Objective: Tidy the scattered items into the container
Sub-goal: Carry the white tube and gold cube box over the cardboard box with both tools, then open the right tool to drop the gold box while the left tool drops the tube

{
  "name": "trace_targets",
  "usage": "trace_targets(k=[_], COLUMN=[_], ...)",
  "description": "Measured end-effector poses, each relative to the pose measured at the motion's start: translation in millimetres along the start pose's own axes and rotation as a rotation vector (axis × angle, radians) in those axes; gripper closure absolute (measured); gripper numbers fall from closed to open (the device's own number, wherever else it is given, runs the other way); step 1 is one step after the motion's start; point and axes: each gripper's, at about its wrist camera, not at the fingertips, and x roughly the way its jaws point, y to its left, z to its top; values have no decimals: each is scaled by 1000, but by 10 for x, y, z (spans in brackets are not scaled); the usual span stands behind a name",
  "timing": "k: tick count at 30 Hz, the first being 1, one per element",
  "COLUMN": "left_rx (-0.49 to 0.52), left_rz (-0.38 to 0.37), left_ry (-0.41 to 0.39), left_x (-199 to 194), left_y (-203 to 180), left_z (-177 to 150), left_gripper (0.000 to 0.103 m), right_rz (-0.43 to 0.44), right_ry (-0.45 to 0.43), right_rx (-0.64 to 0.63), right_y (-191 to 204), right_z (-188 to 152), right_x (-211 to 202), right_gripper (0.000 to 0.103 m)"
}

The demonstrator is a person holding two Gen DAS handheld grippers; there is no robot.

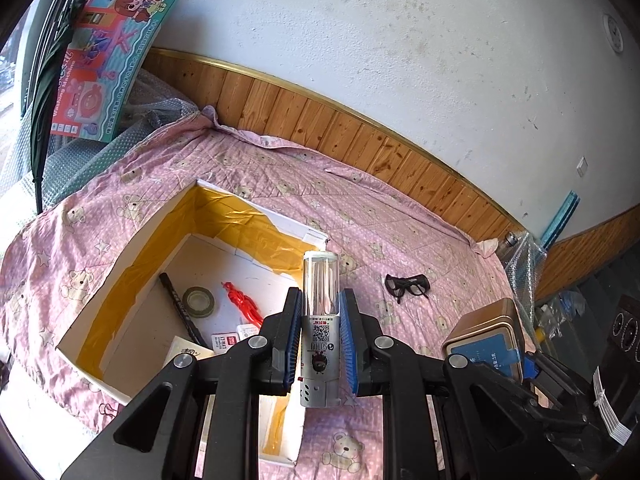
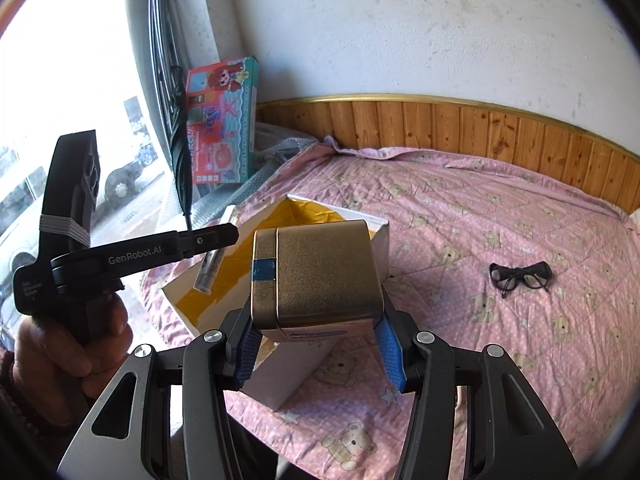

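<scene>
— What are you holding?
— My left gripper (image 1: 320, 344) clamps one silver tube (image 1: 320, 320) above the box's (image 1: 132, 264) near edge; my right gripper (image 2: 320, 344) clamps one gold tin (image 2: 320, 276).
— What else?
— One pair of glasses (image 1: 407, 285) lies on the pink quilt (image 1: 280, 184).

One open box (image 1: 120, 280), one silver cylinder (image 1: 320, 336), one gold tin (image 2: 316, 276), one pair of glasses (image 2: 520, 276), two claws.
</scene>
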Motion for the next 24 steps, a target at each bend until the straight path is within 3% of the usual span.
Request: trace_targets(k=[24], left_rx=[-93], left_rz=[136], left_ry=[69], left_x=[360], left_y=[794], left_z=[184], left_gripper=[83], right_rz=[112], right_ry=[88], right_rx=[-92], right_y=[259], right_z=[492], right_x=[1012], right_gripper=[50])
